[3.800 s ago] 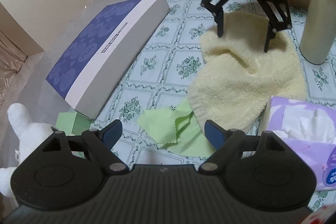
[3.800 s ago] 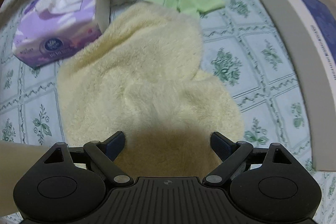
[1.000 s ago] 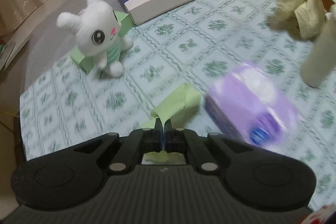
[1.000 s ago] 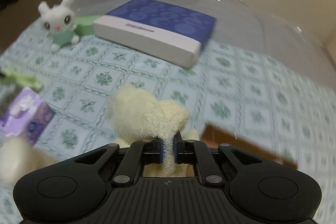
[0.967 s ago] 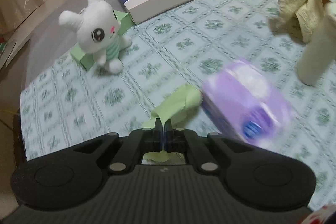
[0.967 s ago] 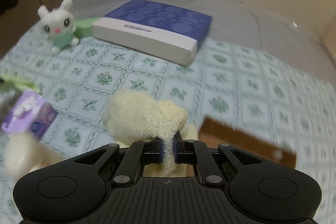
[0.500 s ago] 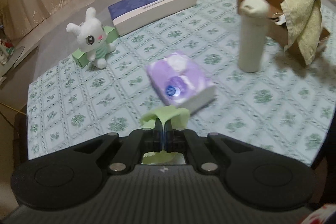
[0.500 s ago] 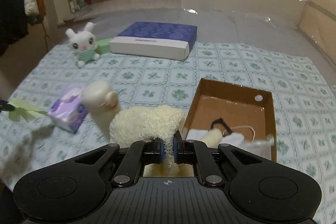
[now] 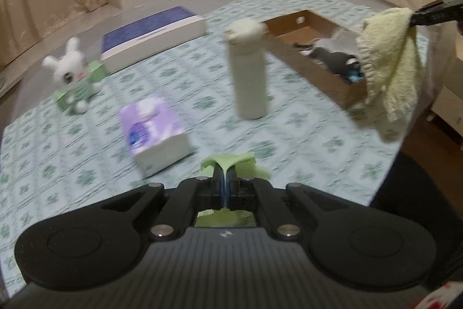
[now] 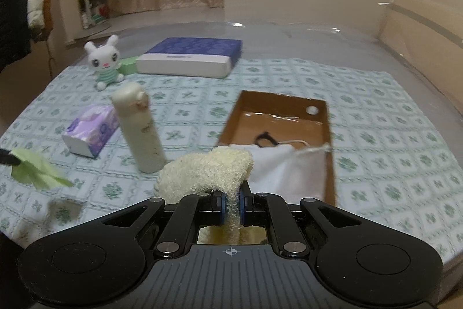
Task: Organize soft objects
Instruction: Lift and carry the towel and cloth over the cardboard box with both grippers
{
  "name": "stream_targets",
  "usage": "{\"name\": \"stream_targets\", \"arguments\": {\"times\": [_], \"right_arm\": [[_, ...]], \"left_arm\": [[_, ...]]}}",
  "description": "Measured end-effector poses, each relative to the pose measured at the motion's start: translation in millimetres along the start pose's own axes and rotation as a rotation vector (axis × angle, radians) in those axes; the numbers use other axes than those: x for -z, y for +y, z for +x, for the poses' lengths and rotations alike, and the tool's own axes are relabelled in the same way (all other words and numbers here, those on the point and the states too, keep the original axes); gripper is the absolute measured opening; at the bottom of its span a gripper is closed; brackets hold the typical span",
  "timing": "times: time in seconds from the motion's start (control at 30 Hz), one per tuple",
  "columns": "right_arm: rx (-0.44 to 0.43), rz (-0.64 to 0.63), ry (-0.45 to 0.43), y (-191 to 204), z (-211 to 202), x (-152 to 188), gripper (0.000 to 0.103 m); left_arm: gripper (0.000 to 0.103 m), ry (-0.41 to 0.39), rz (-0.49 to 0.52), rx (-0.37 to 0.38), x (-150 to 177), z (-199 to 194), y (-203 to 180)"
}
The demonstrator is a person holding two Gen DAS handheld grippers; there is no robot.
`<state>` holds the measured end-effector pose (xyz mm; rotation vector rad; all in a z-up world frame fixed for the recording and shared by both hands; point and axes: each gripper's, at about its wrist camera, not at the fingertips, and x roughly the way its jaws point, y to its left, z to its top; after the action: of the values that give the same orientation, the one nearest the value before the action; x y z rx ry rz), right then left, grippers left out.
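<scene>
While both cloths are hanging clear of the bed, the left gripper (image 9: 224,178) is pinching the green cloth (image 9: 231,161) with jaws fully closed on a thin fold; the cloth is bunching just ahead of the fingertips and trailing under them. The right gripper (image 10: 230,200) is clamping the cream towel (image 10: 208,173) with jaws nearly closed, a narrow gap filled by terry, the towel mounding over the tips and draping below them. From the left wrist view the towel is dangling off the other gripper's tips, up and right of the left jaws, in front of the cardboard box (image 9: 324,77) corner. Ahead and right of the right jaws, the box is sitting open with a white fabric bag (image 10: 289,167) and a cable inside. Ahead and left of the right jaws, a cream bottle (image 10: 139,126) is standing upright, with a purple tissue pack (image 10: 91,129) further left. Beyond those, a plush bunny (image 10: 104,62) is sitting against a small green box (image 10: 130,66), next to a flat blue-and-white box (image 10: 191,57). Everything is resting on the patterned sheet (image 10: 376,120). Left view is motion-blurred.
</scene>
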<state>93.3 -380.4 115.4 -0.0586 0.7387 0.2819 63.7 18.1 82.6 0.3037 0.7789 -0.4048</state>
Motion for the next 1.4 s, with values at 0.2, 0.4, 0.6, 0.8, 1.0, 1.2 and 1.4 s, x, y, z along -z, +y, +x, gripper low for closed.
{"name": "stream_targets", "arguments": {"times": [0.2, 0.4, 0.6, 0.8, 1.0, 1.2, 1.4], "right_arm": [[0.053, 0.02, -0.025, -17, -15, 13, 0.008], [0.093, 0.036, -0.023, -23, -18, 26, 0.009], [0.093, 0.066, -0.025, -33, -20, 35, 0.009], [0.105, 0.076, -0.038, -43, -21, 33, 0.009], [0.105, 0.074, -0.054, -57, -15, 23, 0.009], [0.099, 0.056, -0.069, -70, -7, 5, 0.009], [0.087, 0.042, -0.08, -84, 9, -18, 0.009]], "left_arm": [[0.001, -0.034, 0.018, 0.071, -21, 13, -49], [0.001, -0.072, -0.024, 0.141, -47, 32, -97], [0.001, -0.102, -0.074, 0.193, -78, 53, -137], [0.001, -0.102, -0.149, 0.2, -106, 77, -162], [0.001, -0.098, -0.202, 0.2, -127, 93, -175], [0.001, -0.107, -0.236, 0.183, -151, 105, -185], [0.001, -0.113, -0.275, 0.161, -173, 122, -188]]}}
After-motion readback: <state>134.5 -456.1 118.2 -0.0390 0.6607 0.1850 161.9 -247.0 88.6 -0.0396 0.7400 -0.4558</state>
